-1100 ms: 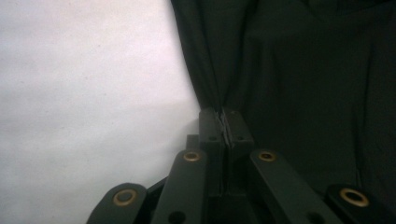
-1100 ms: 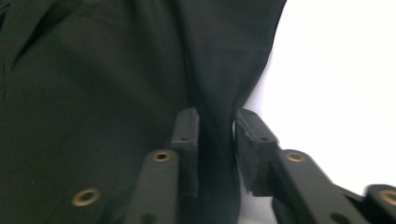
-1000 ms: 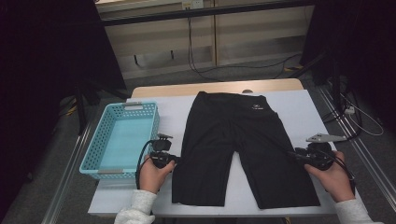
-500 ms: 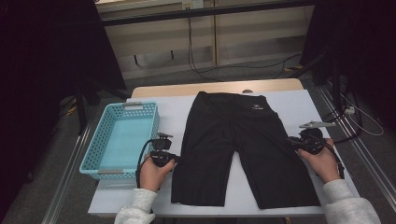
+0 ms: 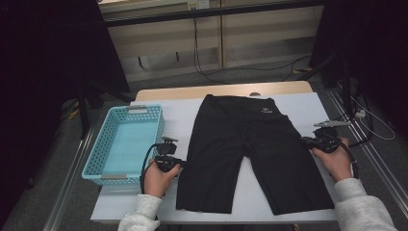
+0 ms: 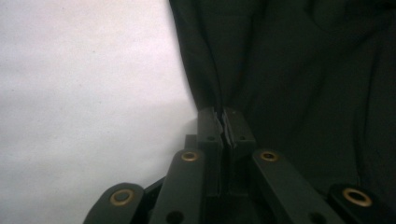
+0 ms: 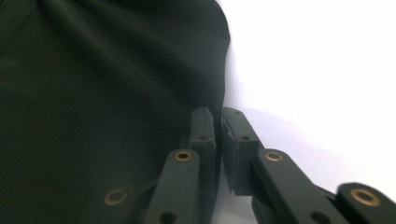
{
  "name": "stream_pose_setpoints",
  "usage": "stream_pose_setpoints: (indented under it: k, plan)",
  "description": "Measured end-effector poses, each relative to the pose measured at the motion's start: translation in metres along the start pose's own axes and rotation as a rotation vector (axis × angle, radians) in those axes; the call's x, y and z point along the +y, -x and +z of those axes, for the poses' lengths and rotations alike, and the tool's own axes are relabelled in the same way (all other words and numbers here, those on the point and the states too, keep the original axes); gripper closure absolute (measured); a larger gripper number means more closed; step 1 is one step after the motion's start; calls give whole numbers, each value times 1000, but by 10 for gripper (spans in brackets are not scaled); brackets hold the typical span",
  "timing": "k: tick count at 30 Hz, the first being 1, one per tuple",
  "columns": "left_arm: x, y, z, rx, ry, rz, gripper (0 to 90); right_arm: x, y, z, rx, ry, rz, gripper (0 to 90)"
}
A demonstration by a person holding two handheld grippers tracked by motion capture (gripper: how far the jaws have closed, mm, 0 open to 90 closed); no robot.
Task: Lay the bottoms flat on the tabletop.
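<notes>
Black shorts (image 5: 240,144) lie flat on the white table (image 5: 175,115), waistband at the far side, legs toward me. My left gripper (image 5: 182,164) is at the outer edge of the left leg. In the left gripper view its jaws (image 6: 223,114) are shut on that edge of the shorts (image 6: 303,70). My right gripper (image 5: 304,140) is at the outer edge of the right leg. In the right gripper view its jaws (image 7: 218,114) stand almost together, tips touching the edge of the shorts (image 7: 93,84). I cannot tell whether cloth is pinched there.
A light blue plastic basket (image 5: 98,144) with nothing in it sits on the table's left part, close to my left hand. Bare white table (image 7: 317,70) runs right of the shorts. Cables and dark stands lie on the floor beyond the table.
My right hand and gripper have moved away from me and inward, up along the right leg's outer edge. The left gripper has stayed where it was.
</notes>
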State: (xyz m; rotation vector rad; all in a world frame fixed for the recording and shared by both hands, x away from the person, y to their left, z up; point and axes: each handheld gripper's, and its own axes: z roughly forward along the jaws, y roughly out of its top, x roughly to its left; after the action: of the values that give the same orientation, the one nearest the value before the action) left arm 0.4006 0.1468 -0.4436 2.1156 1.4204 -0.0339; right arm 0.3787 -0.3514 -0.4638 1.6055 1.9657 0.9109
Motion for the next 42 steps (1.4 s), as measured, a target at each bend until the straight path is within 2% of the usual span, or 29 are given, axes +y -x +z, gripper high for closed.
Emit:
stream_pose_setpoints:
  k: [1,2,4,6,8,11,19,21,23,25,26,28,29,30,32,34,36,39,42]
  plan:
    - [0,0,0,-4,-2,0,879,-1,-1,-1,-8,5,-3,791]
    - [0,1,0,-5,-3,-4,879,-1,-2,-1,-14,4,-5,719]
    - [-1,1,0,0,1,3,879,-3,-6,-5,-18,0,-19,696]
    - [-1,1,-1,2,-2,0,879,-4,-12,-9,-20,12,-49,625]
    - [-1,1,-1,3,-7,8,882,-6,-19,-13,-20,1,-86,607]
    - [-1,3,0,10,-1,10,882,-11,-25,-18,-5,15,-78,579]
    - [0,4,-4,18,15,17,876,-20,-48,-32,61,38,-115,497]
    - [0,4,-5,19,30,8,799,-22,-56,-34,90,36,-123,473]
    - [0,5,-6,11,30,32,754,-23,-64,-35,104,34,-146,446]
    - [0,6,-6,35,48,55,607,-23,-70,-35,115,31,-156,416]
    - [1,7,-6,34,48,60,543,-23,-73,-35,123,37,-162,392]
    - [1,8,-6,41,67,70,447,-22,-76,-35,132,45,-163,370]
    - [1,8,-7,46,67,91,423,-22,-77,-34,139,48,-164,362]
    - [0,9,-6,49,62,103,439,-22,-79,-34,140,50,-168,354]
    - [0,10,-5,50,65,128,370,-22,-81,-33,139,49,-171,334]
    - [-1,11,-4,62,69,128,320,-21,-83,-32,140,55,-173,318]
    - [-1,11,-4,56,65,148,275,-20,-85,-32,141,63,-177,301]
    - [-2,12,-3,73,89,160,209,-20,-86,-30,146,61,-175,293]
    - [-2,11,-3,86,93,171,185,-20,-85,-29,146,61,-169,290]
